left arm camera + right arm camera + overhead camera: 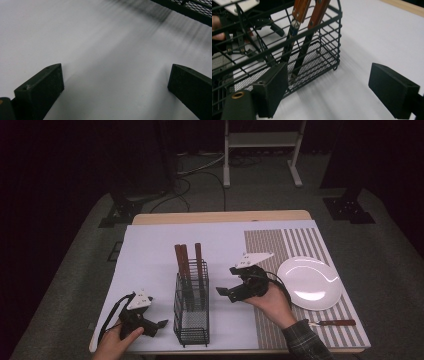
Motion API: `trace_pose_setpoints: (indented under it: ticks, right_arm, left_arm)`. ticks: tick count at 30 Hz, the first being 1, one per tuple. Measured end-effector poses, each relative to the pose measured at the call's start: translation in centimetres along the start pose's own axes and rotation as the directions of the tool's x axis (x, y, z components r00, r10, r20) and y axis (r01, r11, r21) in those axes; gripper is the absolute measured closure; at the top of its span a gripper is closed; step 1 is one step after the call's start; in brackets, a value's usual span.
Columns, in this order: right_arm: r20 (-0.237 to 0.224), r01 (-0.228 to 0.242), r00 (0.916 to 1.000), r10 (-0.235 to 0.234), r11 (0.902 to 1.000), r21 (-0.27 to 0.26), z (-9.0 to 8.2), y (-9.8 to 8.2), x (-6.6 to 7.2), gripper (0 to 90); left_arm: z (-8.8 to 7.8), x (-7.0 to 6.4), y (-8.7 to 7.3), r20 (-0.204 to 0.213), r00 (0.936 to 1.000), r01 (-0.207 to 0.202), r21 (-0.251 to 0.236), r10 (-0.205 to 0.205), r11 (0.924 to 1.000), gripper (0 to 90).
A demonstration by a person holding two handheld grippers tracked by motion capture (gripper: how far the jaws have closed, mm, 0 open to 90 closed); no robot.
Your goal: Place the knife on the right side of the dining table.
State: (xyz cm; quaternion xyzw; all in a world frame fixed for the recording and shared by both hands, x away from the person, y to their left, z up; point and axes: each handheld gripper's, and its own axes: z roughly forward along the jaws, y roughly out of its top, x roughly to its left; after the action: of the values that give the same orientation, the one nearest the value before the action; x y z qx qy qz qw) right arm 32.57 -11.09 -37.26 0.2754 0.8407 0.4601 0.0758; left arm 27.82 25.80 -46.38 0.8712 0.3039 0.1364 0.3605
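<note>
Wire basket (191, 312) on worktop (150, 250), three wooden-handled utensils (186, 262) upright inside.
Right gripper (223, 293) just beside the basket, jaws wide, nothing between; left gripper (161, 325) low at its other side, jaws wide, empty.

Your tongs (223, 291) are black with blocky pads, grey triangular plates on top, black cables trailing; your right sleeve (305, 342) is plaid.

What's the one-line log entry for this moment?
left gripper: open, empty, beside rack | right gripper: open, empty, right of rack | rack: three wooden-handled utensils upright | fork: near plate
</note>
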Motion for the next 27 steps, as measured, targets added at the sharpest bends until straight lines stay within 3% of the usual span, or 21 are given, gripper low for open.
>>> trace_pose_setpoints:
  ticks: [16,27]
  right_arm:
    - [-0.007,0.008,0.9999,-0.009,0.9963,-0.086,-0.4,3.0,-0.5,17.3]
    - [-0.043,0.008,0.999,-0.013,0.9948,-0.101,0.6,4.4,-0.7,17.1]
  left_arm:
    - [0.0,0.0,0.0,-0.001,1.0,0.0,-0.002,0.0,1.0,0.0]
    - [0.0,0.0,0.0,-0.001,1.0,-0.001,-0.003,0.001,1.0,0.0]
